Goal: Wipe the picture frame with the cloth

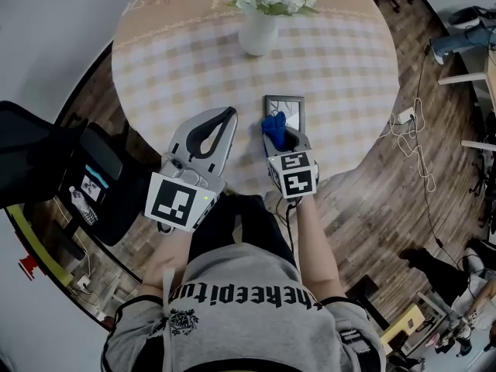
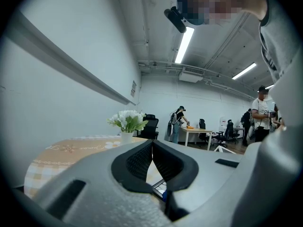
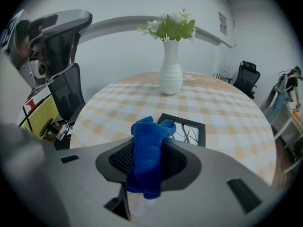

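Cloth (image 3: 147, 167) blue, bunched, pinched in R hand-held gripper (image 3: 147, 143) nr black picture frame (image 3: 189, 132); L hand-held gripper (image 2: 152, 143) clenched, empty.

Even, bright indoor light from ceiling strips (image 2: 183, 45), slight glare there. Soft shadows on table (image 1: 341, 68). Both gripper views fisheye, corners vignetted black. cloth (image 3: 146, 155) sharp. Head view bends at edges.

Your cloth (image 3: 147, 155), lower centre, is nappy blue fabric. The picture frame (image 3: 187, 126) has matt dark edging and a shiny face. The vase (image 3: 171, 74) looks smooth and white, the tablecloth (image 1: 194, 60) matt woven check.
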`<control>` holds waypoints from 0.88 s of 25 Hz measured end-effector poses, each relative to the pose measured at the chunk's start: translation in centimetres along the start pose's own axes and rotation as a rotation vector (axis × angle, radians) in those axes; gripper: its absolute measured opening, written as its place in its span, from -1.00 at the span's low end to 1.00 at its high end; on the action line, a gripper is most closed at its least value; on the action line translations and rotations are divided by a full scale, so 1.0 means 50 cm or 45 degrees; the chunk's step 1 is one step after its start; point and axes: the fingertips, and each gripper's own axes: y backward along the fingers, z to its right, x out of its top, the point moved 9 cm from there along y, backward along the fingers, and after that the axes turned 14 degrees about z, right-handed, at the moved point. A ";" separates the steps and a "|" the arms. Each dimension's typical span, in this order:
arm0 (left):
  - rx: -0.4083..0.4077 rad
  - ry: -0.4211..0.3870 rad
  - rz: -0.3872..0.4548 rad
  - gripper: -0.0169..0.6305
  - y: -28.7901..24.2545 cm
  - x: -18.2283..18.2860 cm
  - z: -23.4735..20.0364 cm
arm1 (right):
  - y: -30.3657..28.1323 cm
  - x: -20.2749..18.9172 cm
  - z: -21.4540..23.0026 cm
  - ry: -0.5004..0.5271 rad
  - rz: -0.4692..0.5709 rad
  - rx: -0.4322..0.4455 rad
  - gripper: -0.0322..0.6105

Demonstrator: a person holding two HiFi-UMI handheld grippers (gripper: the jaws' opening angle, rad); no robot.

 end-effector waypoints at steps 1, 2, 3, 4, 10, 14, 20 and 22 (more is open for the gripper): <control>-0.007 -0.013 0.001 -0.90 0.001 -0.002 0.002 | 0.005 -0.002 -0.003 0.003 0.000 0.004 -0.46; -0.015 -0.029 0.008 -0.90 0.002 -0.004 0.004 | 0.008 -0.005 -0.005 0.007 0.000 0.007 -0.46; -0.022 -0.040 0.023 -0.90 0.001 -0.004 0.006 | 0.009 -0.007 -0.006 0.011 0.000 0.010 -0.46; -0.026 -0.042 0.034 -0.90 0.000 -0.003 0.010 | 0.009 -0.010 -0.006 0.016 0.001 0.012 -0.46; -0.034 -0.056 0.034 -0.90 -0.001 -0.002 0.029 | 0.009 -0.021 0.013 0.048 -0.009 -0.018 -0.46; -0.024 -0.067 0.033 -0.90 0.001 0.000 0.037 | 0.021 -0.025 0.037 0.111 -0.019 -0.060 -0.46; -0.015 -0.071 0.037 -0.90 0.002 0.001 0.056 | 0.044 -0.029 0.068 0.061 0.006 -0.100 -0.46; -0.012 -0.071 0.035 -0.90 0.001 0.000 0.063 | 0.052 -0.028 0.076 0.054 0.016 -0.108 -0.46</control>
